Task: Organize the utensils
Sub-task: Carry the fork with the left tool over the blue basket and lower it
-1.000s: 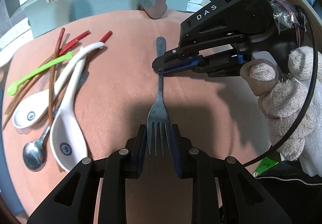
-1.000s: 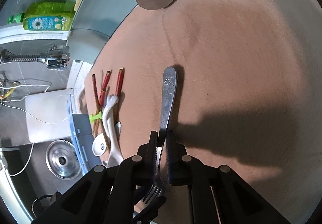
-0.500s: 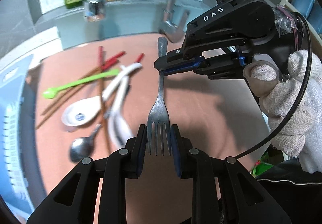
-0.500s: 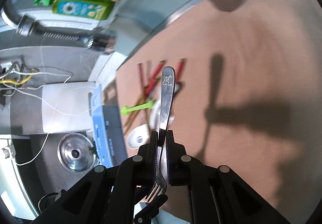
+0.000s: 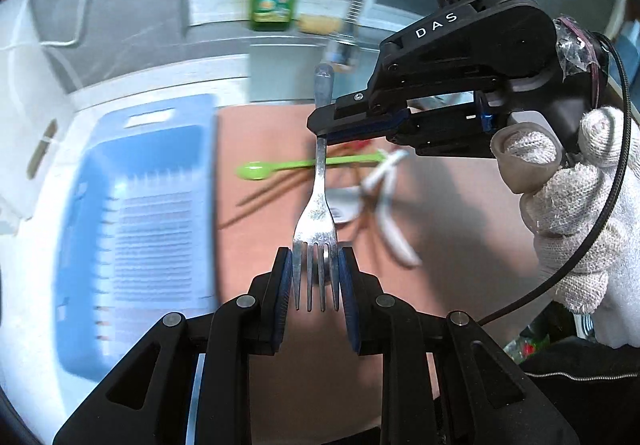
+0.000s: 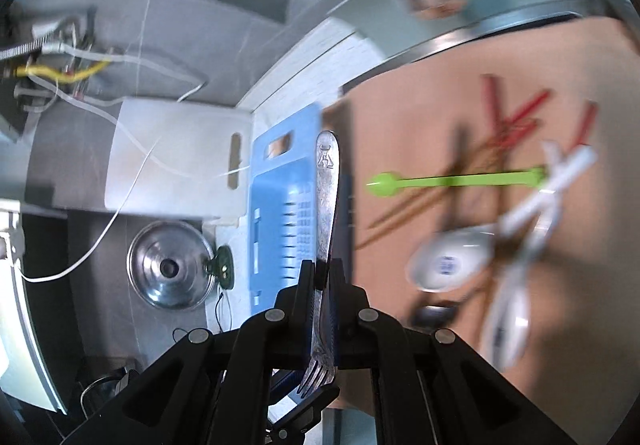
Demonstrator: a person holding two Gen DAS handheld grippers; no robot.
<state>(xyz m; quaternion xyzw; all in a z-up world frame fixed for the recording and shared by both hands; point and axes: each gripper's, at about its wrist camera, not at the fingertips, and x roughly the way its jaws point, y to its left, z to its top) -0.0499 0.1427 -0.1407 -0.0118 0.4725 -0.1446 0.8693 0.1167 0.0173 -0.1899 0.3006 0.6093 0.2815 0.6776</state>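
A silver metal fork (image 5: 318, 205) is held above the salmon-coloured tabletop (image 5: 460, 205), its tines pinched by the left gripper (image 5: 316, 285) jaws and its handle by the right gripper (image 6: 322, 277) jaws; a blue slotted plastic basket (image 5: 132, 213), blurred, apparently lies alongside.

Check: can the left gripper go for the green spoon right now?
Probably not. The left gripper is shut on the fork tines, and the right gripper clamps its handle. The green spoon lies uncovered on the mat, so the way is free once the fork goes.
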